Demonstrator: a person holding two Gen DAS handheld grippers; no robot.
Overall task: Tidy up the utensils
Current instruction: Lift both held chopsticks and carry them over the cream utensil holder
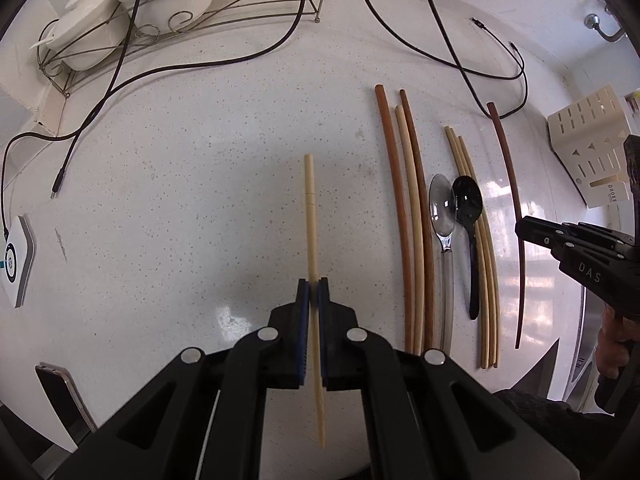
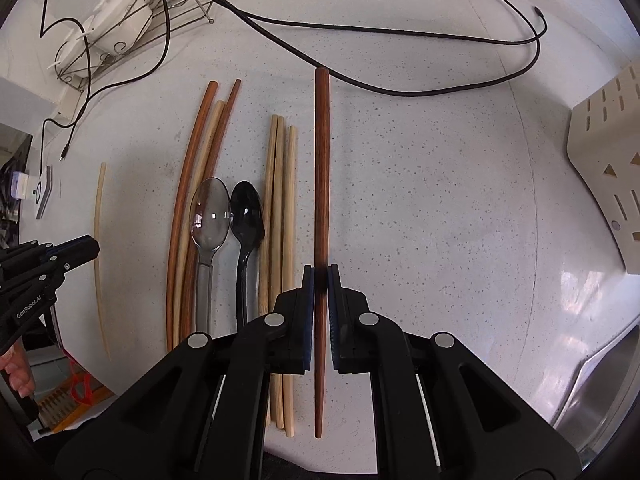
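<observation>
Fingers of both grippers are clamped shut, left on a pale chopstick, right on a dark chopstick, probably for sorting by colour on the worktop.

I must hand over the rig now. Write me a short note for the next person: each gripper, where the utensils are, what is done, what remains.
Left gripper: shut on a pale chopstick, apart from the group.
Right gripper: shut on a dark brown chopstick, just right of the group.
On the counter, laid side by side: three long chopsticks (two reddish, one pale), clear spoon, black spoon, three bamboo chopsticks.
Done: most utensils lined up.
Left: probably place the two held chopsticks with their matching kinds.
</observation>
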